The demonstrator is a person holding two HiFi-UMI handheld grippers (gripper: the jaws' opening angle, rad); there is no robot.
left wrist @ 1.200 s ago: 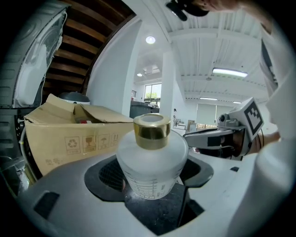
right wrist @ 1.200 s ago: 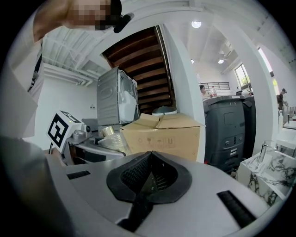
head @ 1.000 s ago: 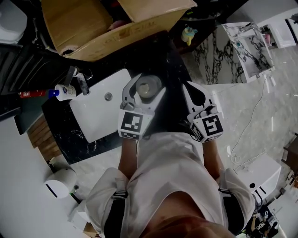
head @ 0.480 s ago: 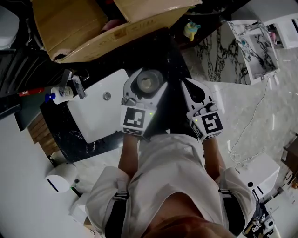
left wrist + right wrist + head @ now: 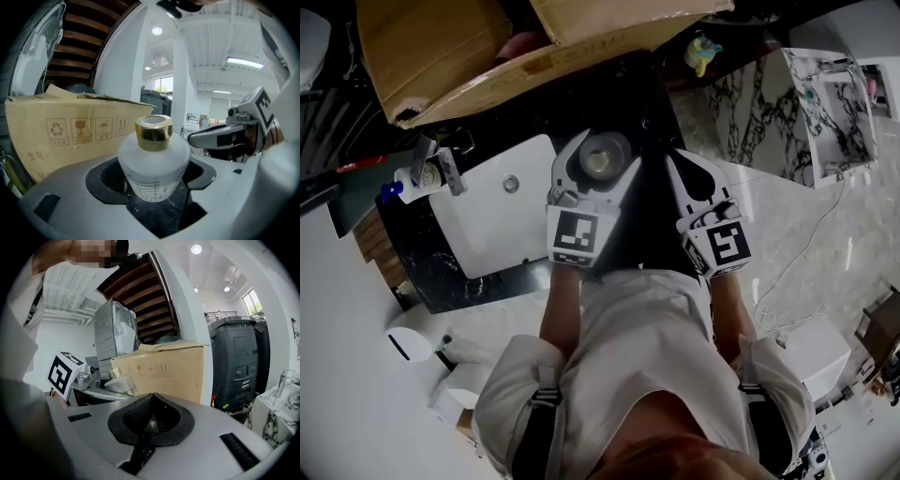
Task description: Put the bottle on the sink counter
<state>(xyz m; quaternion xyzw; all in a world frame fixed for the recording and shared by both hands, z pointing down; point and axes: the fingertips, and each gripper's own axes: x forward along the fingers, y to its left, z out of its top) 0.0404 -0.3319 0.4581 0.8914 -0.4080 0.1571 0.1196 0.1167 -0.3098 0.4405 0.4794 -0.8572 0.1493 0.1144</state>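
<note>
- Between the jaws of the left gripper (image 5: 596,176) stands one bottle (image 5: 152,159), the jaws closed against its two sides and holding it upright.
- Its body is squat, round-shouldered and frosted white; a shiny gold cap with a pale top sits on a short neck, and fine printed lines ring the lower body.
- Seen from the head view, the bottle is over the dark speckled counter (image 5: 630,105), just at 3 o'clock of the white sink basin (image 5: 492,234); whether its base touches the counter cannot be told.
- At 3 o'clock of the left gripper is the right gripper (image 5: 684,178), jaws pressed together with nothing between them.
- Count: two grippers, one frosted bottle, one sink basin, one cardboard box (image 5: 441,52) at 12 o'clock of the basin, one white pump bottle (image 5: 414,178) at 9 o'clock of the basin.
</note>
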